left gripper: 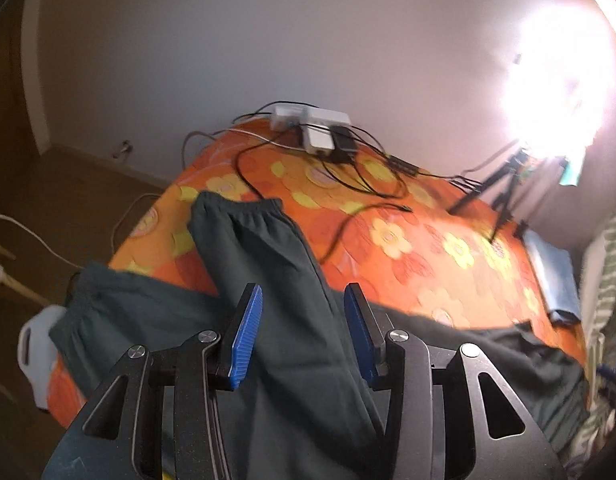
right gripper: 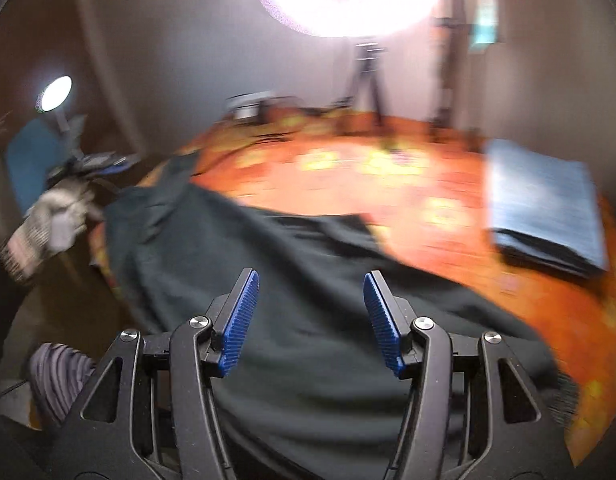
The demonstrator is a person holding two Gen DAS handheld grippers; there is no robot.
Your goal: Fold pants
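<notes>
I see the dark green pants (left gripper: 267,248) spread over the orange flowered bed (left gripper: 420,248) — one leg runs away toward its cuff, the other drapes off the left edge. My left gripper (left gripper: 303,300) hangs above that leg, jaws apart, holding nothing. My right gripper (right gripper: 311,292) stands wider — empty too, above the cloth, with folded blue fabric (right gripper: 544,208) off right.

Left tongs (left gripper: 303,300): jaws apart, blue pads clear of the cloth, hovering above a trouser leg.
Dark green pants (left gripper: 267,264): spread on the bed, one cuffed leg folded across.
Bed (left gripper: 428,272): orange floral cover.
Chargers and cables (left gripper: 320,136): far edge.
Folded blue cloth (left gripper: 556,276): right edge.
</notes>
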